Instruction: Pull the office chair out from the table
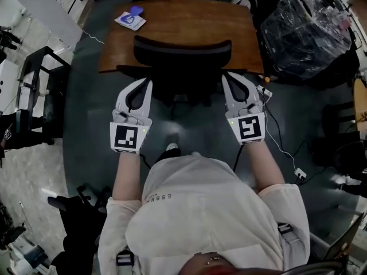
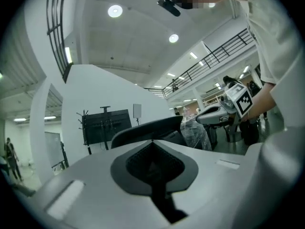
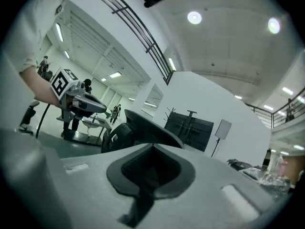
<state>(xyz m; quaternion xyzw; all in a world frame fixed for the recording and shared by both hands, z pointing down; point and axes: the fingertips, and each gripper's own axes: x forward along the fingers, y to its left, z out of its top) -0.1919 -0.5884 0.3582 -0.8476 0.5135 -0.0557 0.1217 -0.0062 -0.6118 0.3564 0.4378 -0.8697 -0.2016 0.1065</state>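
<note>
left tongs [image 1: 147, 83] closed, empty | right tongs [image 1: 226, 77] closed, empty | office chair [image 1: 182, 53] between them, at table [image 1: 189, 16]

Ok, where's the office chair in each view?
Head view: office chair top centre, against the wooden table.
Left gripper view: office chair, dark backrest at centre.
Right gripper view: office chair left of centre.
Shared landmark: black screen stand, behind it in both gripper views.
</note>
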